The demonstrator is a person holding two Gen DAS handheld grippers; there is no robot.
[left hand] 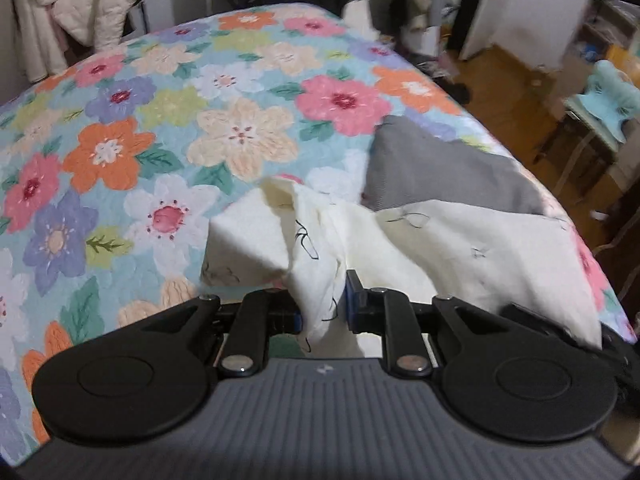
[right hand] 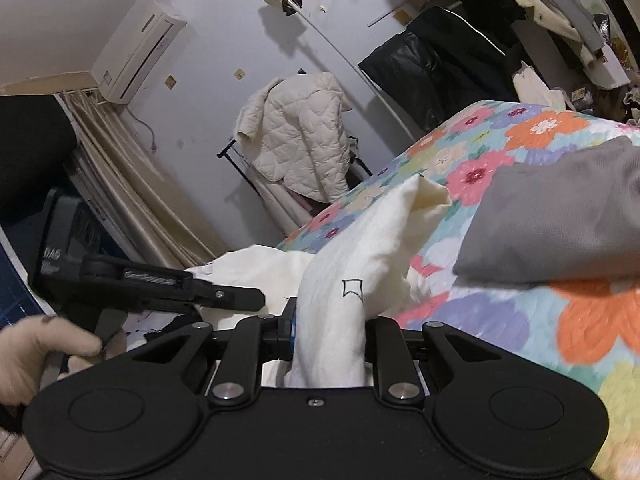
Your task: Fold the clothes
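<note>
A cream-white garment (left hand: pixel 460 248) with small black line drawings hangs between both grippers above the flowered bedspread (left hand: pixel 160 120). My left gripper (left hand: pixel 323 300) is shut on a bunched fold of it, and the cloth drapes away to the right. In the right wrist view my right gripper (right hand: pixel 330 322) is shut on another thick fold of the white garment (right hand: pixel 360 256), which rises in a peak ahead of the jaws. The left gripper's body (right hand: pixel 160 284) and a hand (right hand: pixel 36 356) show at the left of that view.
A folded grey garment (left hand: pixel 444 168) lies on the bed near its right edge, also seen as the grey garment (right hand: pixel 560 216). A quilted cream jacket (right hand: pixel 300 140) hangs on a rack by the wall. Wooden floor (left hand: pixel 512 92) and clutter lie beyond the bed.
</note>
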